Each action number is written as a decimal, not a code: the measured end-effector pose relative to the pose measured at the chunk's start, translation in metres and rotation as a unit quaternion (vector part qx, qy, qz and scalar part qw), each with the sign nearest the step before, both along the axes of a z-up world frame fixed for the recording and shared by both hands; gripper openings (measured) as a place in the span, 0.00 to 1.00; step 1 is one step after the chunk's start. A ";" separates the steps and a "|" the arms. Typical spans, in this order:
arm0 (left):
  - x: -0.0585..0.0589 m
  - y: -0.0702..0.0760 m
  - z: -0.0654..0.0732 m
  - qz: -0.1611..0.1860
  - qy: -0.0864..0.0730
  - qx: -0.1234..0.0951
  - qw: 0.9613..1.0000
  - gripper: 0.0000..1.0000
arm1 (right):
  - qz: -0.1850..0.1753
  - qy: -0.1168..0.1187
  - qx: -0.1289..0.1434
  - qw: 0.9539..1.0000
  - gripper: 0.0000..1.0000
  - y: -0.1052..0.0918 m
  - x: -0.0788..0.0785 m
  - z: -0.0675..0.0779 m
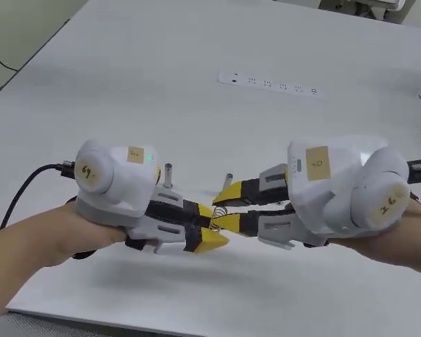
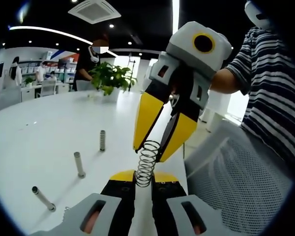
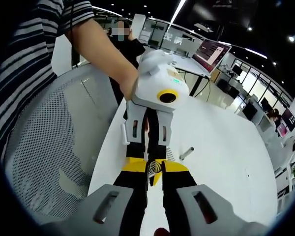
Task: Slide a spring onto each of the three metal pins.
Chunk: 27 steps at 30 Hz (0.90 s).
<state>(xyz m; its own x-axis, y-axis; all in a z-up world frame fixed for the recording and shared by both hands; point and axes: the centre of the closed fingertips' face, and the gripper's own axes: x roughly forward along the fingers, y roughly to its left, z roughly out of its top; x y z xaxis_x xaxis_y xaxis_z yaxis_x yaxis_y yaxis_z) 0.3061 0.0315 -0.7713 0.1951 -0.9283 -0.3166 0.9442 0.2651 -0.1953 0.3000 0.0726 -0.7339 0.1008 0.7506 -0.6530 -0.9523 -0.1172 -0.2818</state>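
A small steel spring (image 1: 218, 210) hangs between the two grippers above the table. My left gripper (image 1: 212, 239) is shut on one end of the spring (image 2: 146, 163). My right gripper (image 1: 226, 208) comes in from the other side, its yellow fingers (image 2: 146, 118) closed against the spring's far end. The right gripper view shows the spring (image 3: 155, 169) end-on between my own jaws (image 3: 156, 168), with the left gripper facing me. Three bare metal pins (image 2: 102, 140) (image 2: 78, 164) (image 2: 42, 197) stand in a row on the white table; two pins (image 1: 168, 173) (image 1: 229, 179) show behind the grippers.
A white power strip (image 1: 270, 83) lies farther back on the table (image 1: 161, 77). A mesh chair (image 2: 236, 172) stands at the table's edge beside a person in a striped shirt. A potted plant (image 2: 110, 76) sits at the far end.
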 end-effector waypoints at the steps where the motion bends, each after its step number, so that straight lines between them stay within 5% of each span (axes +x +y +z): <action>1: 0.001 0.000 0.001 0.003 0.002 -0.002 1.000 0.04 | 0.001 -0.002 0.000 1.000 0.07 0.001 0.000 0.001; 18: 0.007 0.013 -0.003 0.019 0.007 0.004 1.000 0.09 | -0.007 -0.016 -0.009 1.000 0.07 -0.001 0.009 -0.002; 27: 0.010 0.033 -0.005 0.033 0.018 0.014 0.999 0.20 | -0.018 -0.020 -0.021 0.999 0.07 -0.009 0.016 -0.010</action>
<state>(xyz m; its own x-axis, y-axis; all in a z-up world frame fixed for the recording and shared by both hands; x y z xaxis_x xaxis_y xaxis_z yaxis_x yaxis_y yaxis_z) 0.3166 0.0643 -0.7768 0.2428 -0.9047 -0.3501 0.9173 0.3316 -0.2206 0.3162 0.0633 -0.7443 0.1542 0.7187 -0.6780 -0.9438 -0.0958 -0.3163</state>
